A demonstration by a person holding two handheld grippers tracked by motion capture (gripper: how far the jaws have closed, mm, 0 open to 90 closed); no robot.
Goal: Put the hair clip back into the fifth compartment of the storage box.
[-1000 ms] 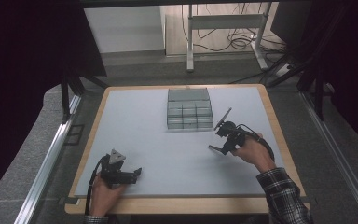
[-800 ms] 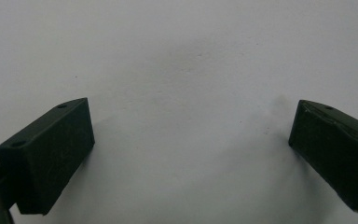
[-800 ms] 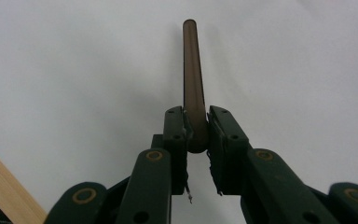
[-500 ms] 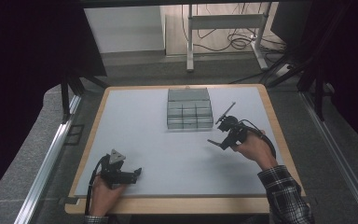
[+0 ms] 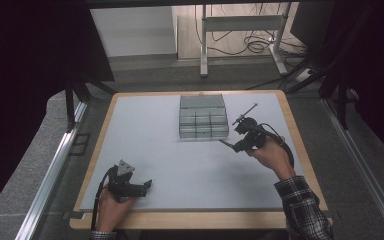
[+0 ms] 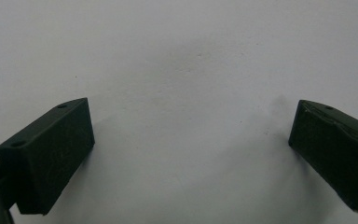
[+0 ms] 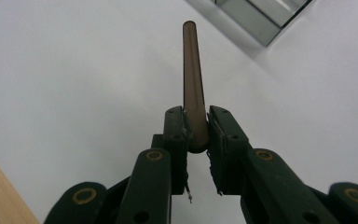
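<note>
Near the front left of the white tabletop (image 5: pixel 170 150): left gripper (image 5: pixel 142 187) in the left hand (image 5: pixel 111 207), low over bare surface, jaws spread wide with nothing between them. At the middle, toward the far edge: grey tray (image 5: pixel 203 116) split into small compartments, contents too small to tell. Just right of the tray: right gripper (image 7: pixel 196 127), raised in the right hand (image 5: pixel 271 156), jaws clamped on the thick end of a brown tapered stick (image 7: pixel 192 84), thin end pointing away above the tabletop.
</note>
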